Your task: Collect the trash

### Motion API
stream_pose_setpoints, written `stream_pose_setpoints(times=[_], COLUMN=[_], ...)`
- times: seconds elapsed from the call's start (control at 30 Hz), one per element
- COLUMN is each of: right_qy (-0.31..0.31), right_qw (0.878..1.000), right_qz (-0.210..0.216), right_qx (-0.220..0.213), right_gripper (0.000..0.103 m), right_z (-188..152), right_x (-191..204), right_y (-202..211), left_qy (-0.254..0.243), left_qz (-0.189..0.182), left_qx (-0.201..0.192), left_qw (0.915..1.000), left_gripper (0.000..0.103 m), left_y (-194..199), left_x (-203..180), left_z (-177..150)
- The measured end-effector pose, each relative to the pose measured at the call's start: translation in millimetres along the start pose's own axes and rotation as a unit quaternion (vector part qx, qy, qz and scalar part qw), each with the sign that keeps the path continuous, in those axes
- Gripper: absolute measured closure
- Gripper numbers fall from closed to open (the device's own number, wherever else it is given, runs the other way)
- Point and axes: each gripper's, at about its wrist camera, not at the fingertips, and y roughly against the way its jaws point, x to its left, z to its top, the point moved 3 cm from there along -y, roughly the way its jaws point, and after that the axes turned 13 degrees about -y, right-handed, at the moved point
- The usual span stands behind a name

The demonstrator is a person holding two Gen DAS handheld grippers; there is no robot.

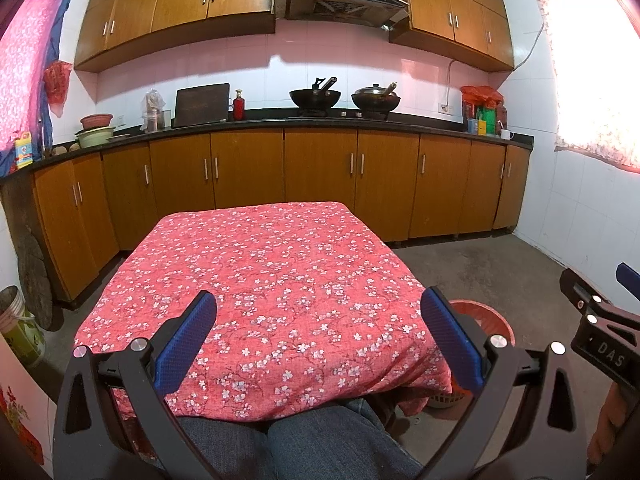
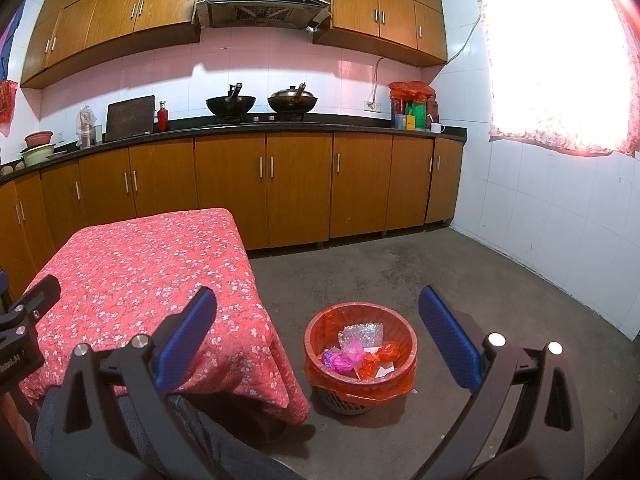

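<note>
Right gripper point(image 2: 318, 316) spread wide, nothing held; trash bin point(image 2: 360, 390) (crumpled wrappers inside) sits at 6 o'clock between its fingers. Left gripper point(image 1: 318, 320) gapes empty over the table point(image 1: 260, 264), bin at 3 o'clock.

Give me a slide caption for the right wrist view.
Open right gripper above a red-lined trash bin holding crumpled wrappers, beside the floral-clothed table.

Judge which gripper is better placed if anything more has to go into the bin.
Right. The right gripper hangs open almost over the lined bin, which stands on the floor right of the table. The left gripper, also open, faces the tabletop.
</note>
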Motion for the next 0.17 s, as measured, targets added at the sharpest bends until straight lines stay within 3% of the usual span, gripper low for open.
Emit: stream_pose_setpoints(times=[0.17], right_qy=[0.0], right_qw=[1.0], right_qz=[0.0], right_qx=[0.0], right_gripper=[0.004], right_z=[0.3], right_x=[-0.1], right_y=[0.1], left_qy=[0.001], left_qz=[-0.004], left_qx=[0.002], left_qw=[1.0], left_gripper=[0.002], left_y=[3.8], left_x=[0.0], left_z=[-3.9])
